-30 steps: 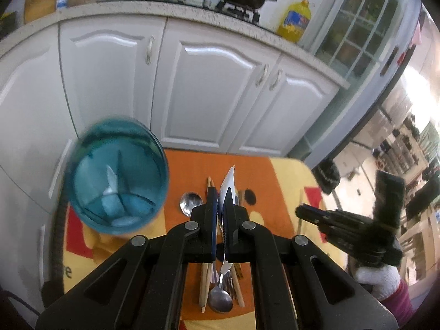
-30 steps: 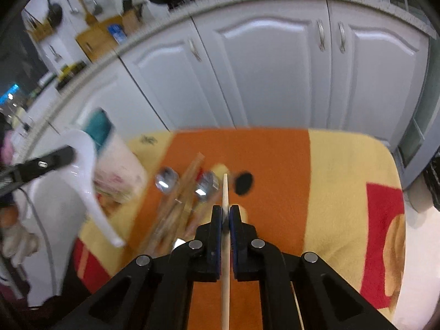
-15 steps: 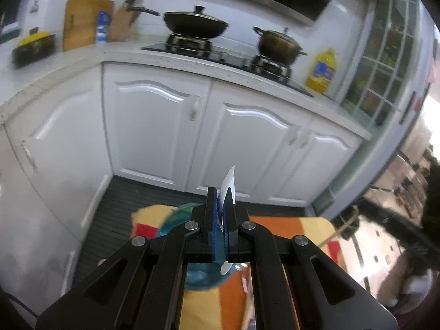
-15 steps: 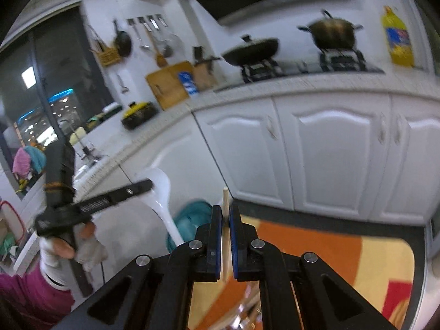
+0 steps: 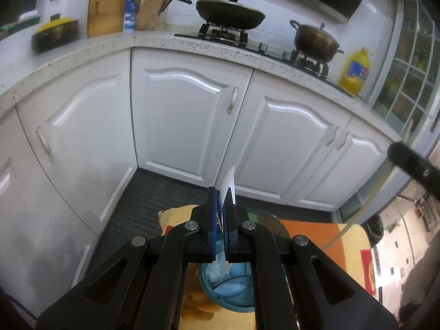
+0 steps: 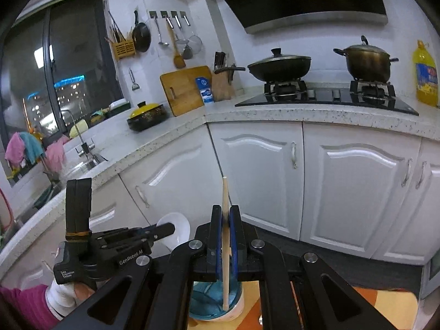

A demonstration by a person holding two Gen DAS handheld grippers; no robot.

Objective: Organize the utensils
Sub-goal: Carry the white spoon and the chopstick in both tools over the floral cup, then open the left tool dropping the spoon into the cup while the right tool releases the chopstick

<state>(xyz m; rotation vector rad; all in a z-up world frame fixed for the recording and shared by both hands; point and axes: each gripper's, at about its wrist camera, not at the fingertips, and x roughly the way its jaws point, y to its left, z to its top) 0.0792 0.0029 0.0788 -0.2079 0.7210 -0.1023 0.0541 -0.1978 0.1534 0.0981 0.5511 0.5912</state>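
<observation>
A teal see-through utensil holder [image 5: 233,288] with dividers stands on the orange and yellow cloth [image 5: 316,233]. My left gripper [image 5: 220,192] is shut on a white spoon [image 5: 229,181], right above the holder's mouth. The right wrist view shows the spoon's round bowl [image 6: 173,231] past the left gripper [image 6: 170,229]. My right gripper [image 6: 225,209] is shut on a wooden chopstick [image 6: 225,236], held nearly upright. Its lower end hangs at the mouth of the holder [image 6: 209,299]; whether it reaches inside is unclear. The right gripper's finger [image 5: 412,162] shows blurred at the right edge of the left wrist view.
White cabinet doors [image 5: 187,126] stand close behind the table. On the counter above are a wok [image 5: 231,11], a pot [image 5: 316,41] and a yellow oil bottle [image 5: 354,71]. A person's gloved hand [image 6: 63,294] with a magenta sleeve holds the left gripper.
Both grippers lifted away from the utensils on the cloth and came over the holder. Both views swung up from the table to the cabinets and counter. The grips held.
</observation>
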